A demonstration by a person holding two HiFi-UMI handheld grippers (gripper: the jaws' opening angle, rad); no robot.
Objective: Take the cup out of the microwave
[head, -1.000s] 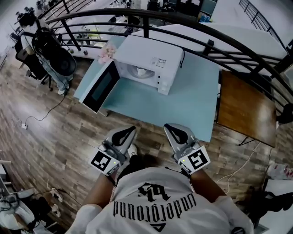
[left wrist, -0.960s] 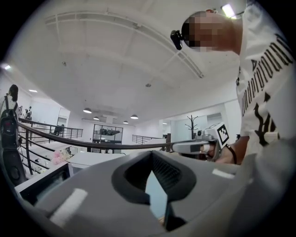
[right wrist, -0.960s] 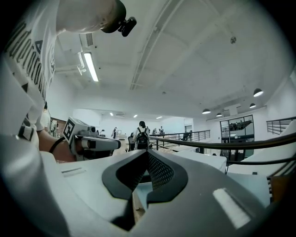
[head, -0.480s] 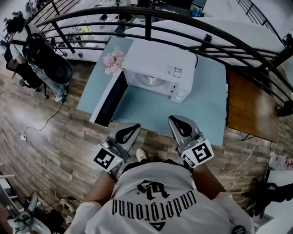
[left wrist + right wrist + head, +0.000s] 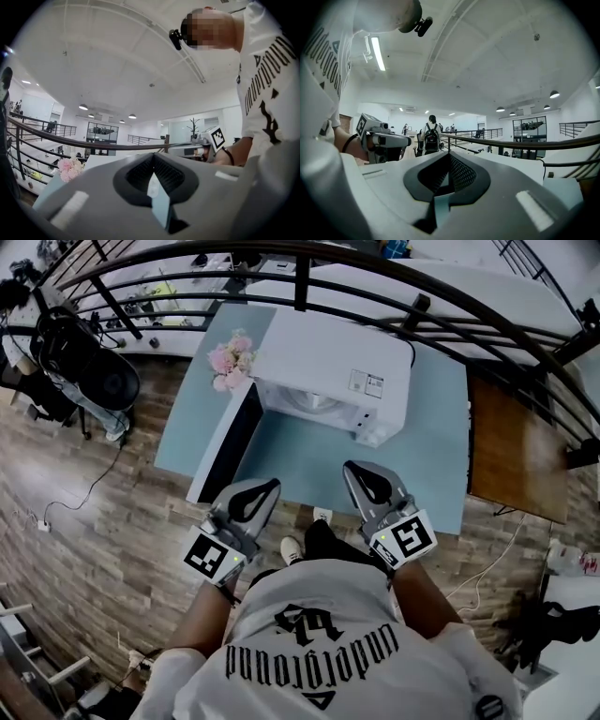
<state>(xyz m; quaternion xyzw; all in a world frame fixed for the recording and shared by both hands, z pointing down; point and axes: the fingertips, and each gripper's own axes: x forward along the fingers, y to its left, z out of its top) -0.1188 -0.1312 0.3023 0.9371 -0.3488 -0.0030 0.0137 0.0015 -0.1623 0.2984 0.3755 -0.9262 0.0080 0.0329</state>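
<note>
A white microwave (image 5: pixel 328 362) stands on the pale blue table (image 5: pixel 412 465), its door (image 5: pixel 228 444) swung open to the left. Inside I see only a pale turntable area (image 5: pixel 314 401); the cup cannot be made out. My left gripper (image 5: pixel 265 486) is shut and empty, its tip over the table's near edge, just right of the open door. My right gripper (image 5: pixel 356 470) is also shut and empty, over the near edge in front of the microwave. Both point up and away from the table in the gripper views, left gripper (image 5: pixel 153 161) and right gripper (image 5: pixel 449 161), with nothing between the jaws.
Pink flowers (image 5: pixel 230 357) sit at the microwave's left rear corner. A dark curved railing (image 5: pixel 375 268) runs behind the table. A brown table (image 5: pixel 516 442) adjoins on the right. A chair with dark gear (image 5: pixel 89 362) stands at far left. A person with a backpack (image 5: pixel 431 136) stands far off.
The person has stepped nearer to the table, so the microwave is closer and lower in view. Both grippers have come up to the table's near edge, still shut.
</note>
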